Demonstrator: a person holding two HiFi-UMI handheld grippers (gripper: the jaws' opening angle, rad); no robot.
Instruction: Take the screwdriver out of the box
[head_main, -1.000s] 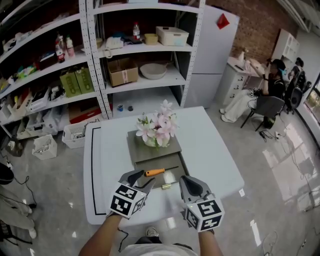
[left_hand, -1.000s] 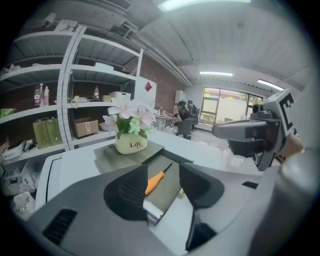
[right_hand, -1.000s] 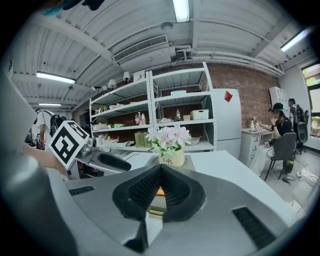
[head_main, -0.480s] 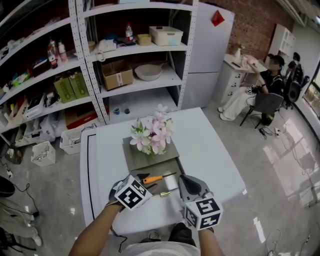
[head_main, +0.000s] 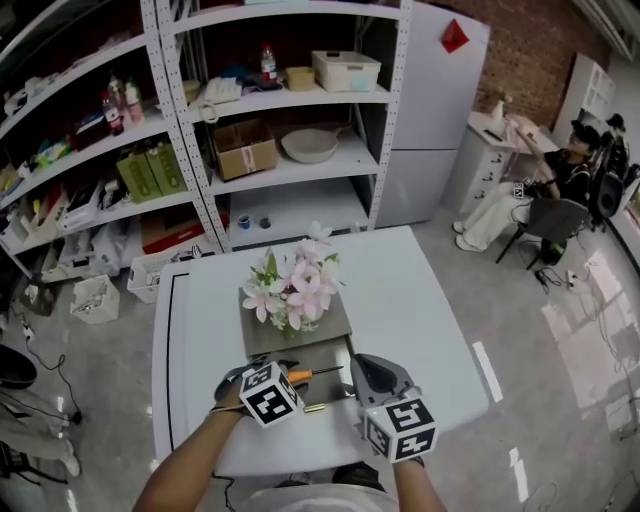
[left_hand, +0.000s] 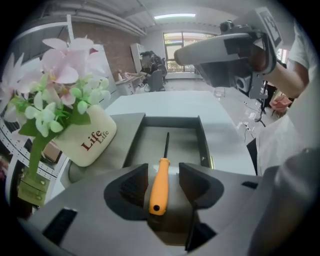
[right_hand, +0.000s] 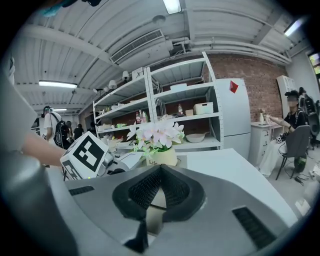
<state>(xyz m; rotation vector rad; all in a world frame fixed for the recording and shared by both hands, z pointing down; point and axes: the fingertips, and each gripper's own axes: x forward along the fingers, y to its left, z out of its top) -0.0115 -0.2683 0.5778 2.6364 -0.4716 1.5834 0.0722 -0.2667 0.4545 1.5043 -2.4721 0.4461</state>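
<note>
The screwdriver (left_hand: 160, 186) has an orange handle and a dark shaft. It lies in the open drawer (left_hand: 203, 142) of a grey box (head_main: 333, 322) on the white table. My left gripper (left_hand: 162, 168) is open, with one jaw on each side of the handle and a small gap on the right. In the head view the left gripper (head_main: 282, 373) reaches into the drawer from the left, over the screwdriver (head_main: 310, 374). My right gripper (head_main: 358, 362) hovers at the drawer's right front. Its jaws meet at their tips, so the right gripper (right_hand: 159, 169) is shut on nothing.
A cream pot of pink flowers (head_main: 291, 289) stands on the box, just behind the drawer. A small brass piece (head_main: 314, 408) lies in the drawer's front. Metal shelves (head_main: 280, 150) and a white fridge (head_main: 430, 110) stand beyond the table. A person sits at far right (head_main: 575, 175).
My left gripper has swung in over the drawer, and its jaws now sit on either side of the screwdriver handle. The right gripper has barely moved. The head view has shifted slightly.
</note>
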